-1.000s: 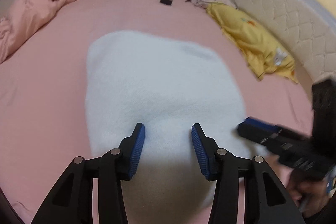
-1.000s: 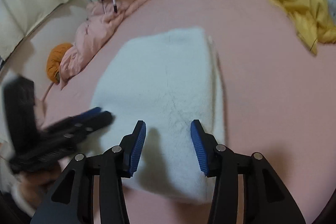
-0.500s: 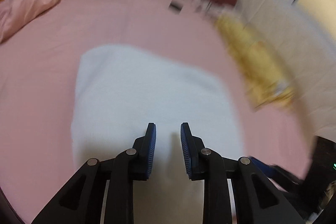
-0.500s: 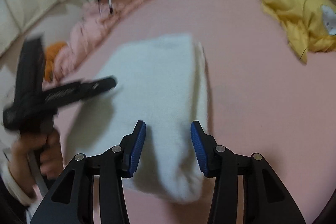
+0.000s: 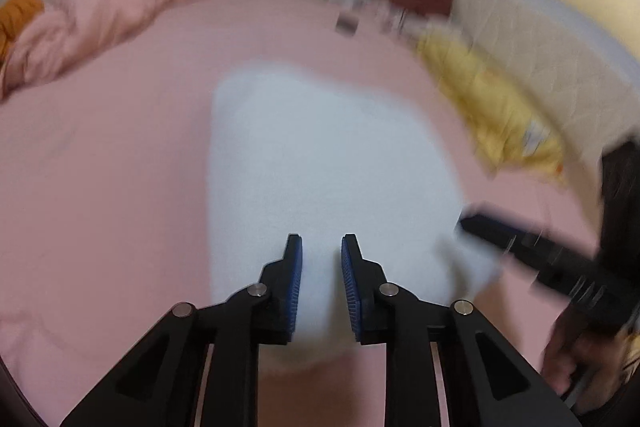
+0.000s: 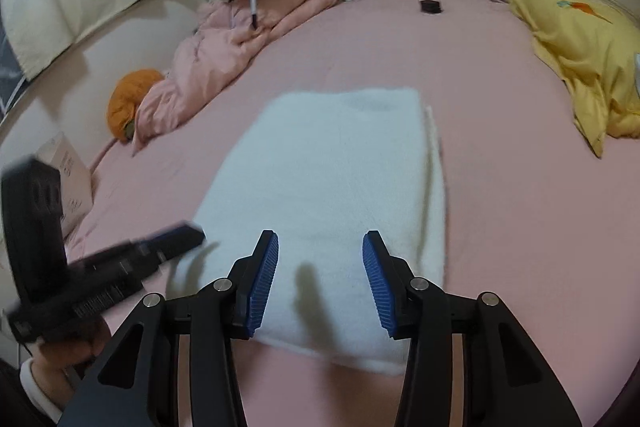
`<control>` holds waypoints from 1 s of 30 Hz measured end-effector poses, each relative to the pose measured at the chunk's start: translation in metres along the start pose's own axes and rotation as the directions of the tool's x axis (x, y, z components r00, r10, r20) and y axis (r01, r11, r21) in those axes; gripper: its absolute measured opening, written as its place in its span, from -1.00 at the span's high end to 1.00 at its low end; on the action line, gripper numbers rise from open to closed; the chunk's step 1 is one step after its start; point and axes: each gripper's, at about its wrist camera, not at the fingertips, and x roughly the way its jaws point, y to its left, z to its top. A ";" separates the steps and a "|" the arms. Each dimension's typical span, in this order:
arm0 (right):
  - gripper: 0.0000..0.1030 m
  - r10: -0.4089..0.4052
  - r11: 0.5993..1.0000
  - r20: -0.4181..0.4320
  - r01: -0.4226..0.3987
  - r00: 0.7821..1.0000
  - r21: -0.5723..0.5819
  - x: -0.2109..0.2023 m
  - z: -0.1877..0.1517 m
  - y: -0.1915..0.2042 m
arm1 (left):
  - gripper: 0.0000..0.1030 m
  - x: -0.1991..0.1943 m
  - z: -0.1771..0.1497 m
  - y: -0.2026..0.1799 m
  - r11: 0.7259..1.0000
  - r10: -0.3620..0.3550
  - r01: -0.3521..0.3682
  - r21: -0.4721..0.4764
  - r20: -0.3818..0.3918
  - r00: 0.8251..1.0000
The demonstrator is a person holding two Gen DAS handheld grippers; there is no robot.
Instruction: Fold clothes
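Observation:
A white fluffy garment (image 6: 336,187), folded into a thick rectangle, lies on the pink bed (image 6: 500,211). It also shows, blurred, in the left wrist view (image 5: 320,167). My right gripper (image 6: 320,267) is open and empty above its near end. My left gripper (image 5: 321,267) hovers over the near end with its jaws narrowed to a small gap, nothing between them. Each gripper appears in the other's view: the right one (image 5: 532,251) at the garment's right edge, the left one (image 6: 120,259) at its left edge.
A pink duvet (image 6: 240,39) and an orange cushion (image 6: 128,103) lie at the left edge of the bed. A yellow blanket (image 6: 580,51) lies at the right. A small black object (image 6: 431,6) sits far back. A padded headboard (image 5: 540,39) runs on the right.
My left gripper's jaws have narrowed from wide open to a small gap and it has lifted and pulled back. The right gripper stays open and has drawn back a little.

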 end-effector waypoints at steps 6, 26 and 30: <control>0.12 -0.028 1.000 0.014 0.028 0.999 0.003 -0.002 -0.008 -0.001 | 0.60 -0.014 0.010 -0.006 0.999 0.006 -0.006 -0.049 0.007 1.000; 0.11 -0.249 0.958 0.002 0.247 0.968 -0.144 0.006 -0.054 0.027 | 0.21 -0.031 -0.034 -0.018 0.991 0.104 -0.103 0.083 -0.016 0.994; -0.27 -0.252 0.960 0.096 0.261 0.963 -0.098 -0.033 -0.067 0.042 | -0.47 -0.082 -0.048 -0.009 0.992 0.101 -0.103 0.069 0.038 0.994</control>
